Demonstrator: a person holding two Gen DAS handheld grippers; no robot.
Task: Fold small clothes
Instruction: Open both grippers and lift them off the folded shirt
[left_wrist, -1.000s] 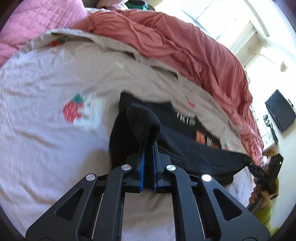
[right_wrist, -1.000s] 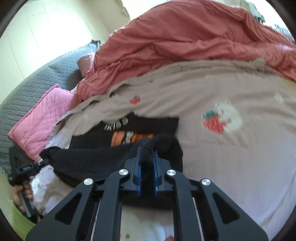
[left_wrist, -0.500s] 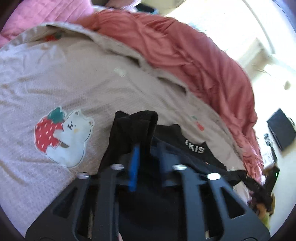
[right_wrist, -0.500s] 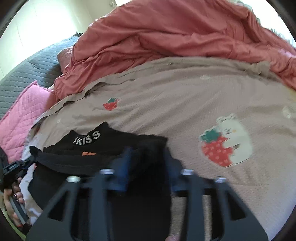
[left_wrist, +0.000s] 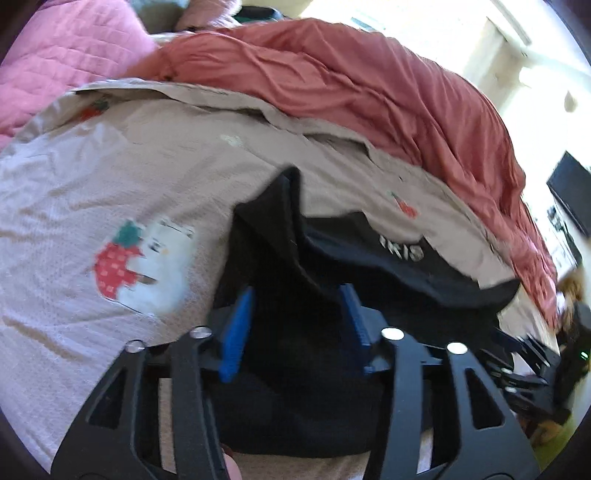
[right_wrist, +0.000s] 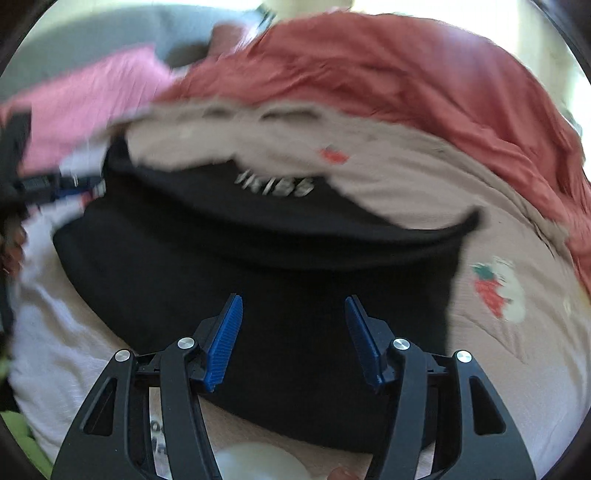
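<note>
Lying across the bed was one black shirt (left_wrist: 369, 266), folded over on itself, with white letters (left_wrist: 401, 252) showing on the layer farthest from the tongs. Both pairs of tongs stood wide apart and gripped nothing. The left tongs (left_wrist: 295, 325) hung over the near part of the shirt, two blue pads (left_wrist: 236, 332) spread with black cloth between and beneath them; whether they touched the cloth I could not tell. A peak of the fabric stood up just beyond and a little left of those pads. The right tongs (right_wrist: 293, 336) were likewise open, two blue pads (right_wrist: 225, 339) above the shirt's broad near fold, the lettering (right_wrist: 275, 184) well ahead of them.

Under the shirt spread one beige sheet (left_wrist: 110, 184). I counted one strawberry-and-bear print (left_wrist: 142, 266) to the left of the left tongs and two small strawberry marks farther off, though blur softened them. Beyond the shirt, one rust-red blanket (left_wrist: 351, 85) was heaped along the far side. One pink quilted pillow (left_wrist: 66, 55) lay far to the left of the left tongs. Off to the right of the left tongs, one dark screen (left_wrist: 570, 192) stood in the bright room.
</note>
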